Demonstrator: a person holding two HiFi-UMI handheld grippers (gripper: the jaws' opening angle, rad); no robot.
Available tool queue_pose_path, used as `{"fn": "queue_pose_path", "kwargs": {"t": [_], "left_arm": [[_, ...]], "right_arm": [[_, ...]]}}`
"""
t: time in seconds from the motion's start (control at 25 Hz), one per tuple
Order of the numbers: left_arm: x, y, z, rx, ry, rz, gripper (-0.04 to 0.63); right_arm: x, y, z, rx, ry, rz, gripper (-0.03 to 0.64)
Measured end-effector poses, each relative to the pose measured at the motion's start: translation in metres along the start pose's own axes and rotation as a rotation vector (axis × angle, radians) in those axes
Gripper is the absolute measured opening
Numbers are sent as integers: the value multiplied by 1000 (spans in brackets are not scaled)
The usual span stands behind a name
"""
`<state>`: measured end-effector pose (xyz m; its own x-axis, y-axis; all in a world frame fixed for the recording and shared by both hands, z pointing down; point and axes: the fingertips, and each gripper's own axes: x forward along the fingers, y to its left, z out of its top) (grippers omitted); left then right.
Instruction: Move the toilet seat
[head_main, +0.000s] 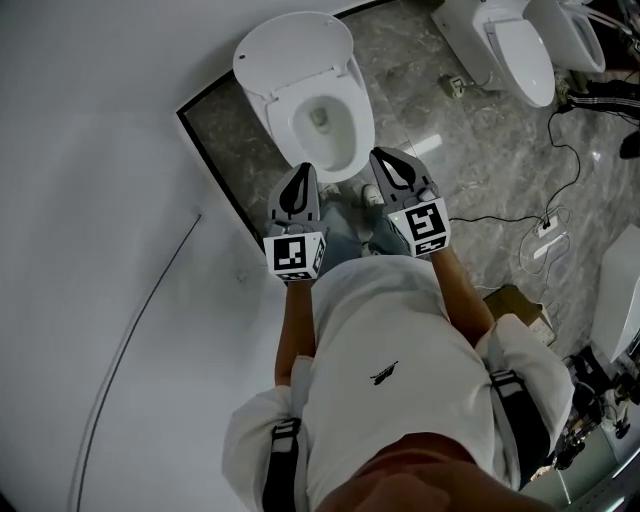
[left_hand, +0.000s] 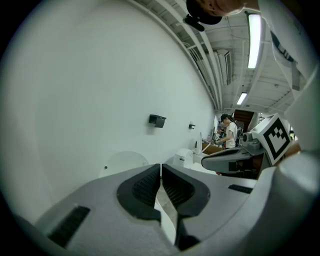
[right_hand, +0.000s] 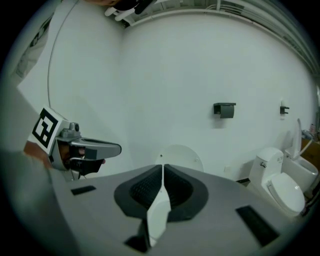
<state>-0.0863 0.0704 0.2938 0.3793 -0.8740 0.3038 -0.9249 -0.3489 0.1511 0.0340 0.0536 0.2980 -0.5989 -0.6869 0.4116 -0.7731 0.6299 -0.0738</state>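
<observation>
Seen from above, a person in a white shirt (head_main: 385, 350) stands facing a toilet, holding a gripper in each hand just ahead of the body. The left gripper (head_main: 304, 170) and the right gripper (head_main: 382, 154) each have their jaws pressed together with nothing between them, probably so the narrow tips can slip under an edge. They sit side by side, angled slightly down, near the bowl's front but not touching it. Beyond them the toilet seat (head_main: 353, 100) lies flat on the bowl, apparently untouched. Its lid (head_main: 290, 45) stands raised against the white wall (head_main: 100, 150) behind. Farther right, across the grey marble floor (head_main: 470, 150), are more toilets (head_main: 515, 45) and loose cables (head_main: 560, 160).
</observation>
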Motion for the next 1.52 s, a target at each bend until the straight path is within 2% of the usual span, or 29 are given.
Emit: {"fn": "queue_pose_path", "kwargs": {"t": [0.6, 1.08, 1.52], "left_arm": [[19, 32, -70, -37, 116, -83, 34], [35, 37, -132, -78, 187, -78, 34], [47, 52, -188, -111, 243, -27, 35]], "right_arm": [[35, -1, -71, 56, 123, -121, 35], [45, 0, -128, 55, 203, -125, 35], [69, -7, -175, 54, 258, -115, 35]]}}
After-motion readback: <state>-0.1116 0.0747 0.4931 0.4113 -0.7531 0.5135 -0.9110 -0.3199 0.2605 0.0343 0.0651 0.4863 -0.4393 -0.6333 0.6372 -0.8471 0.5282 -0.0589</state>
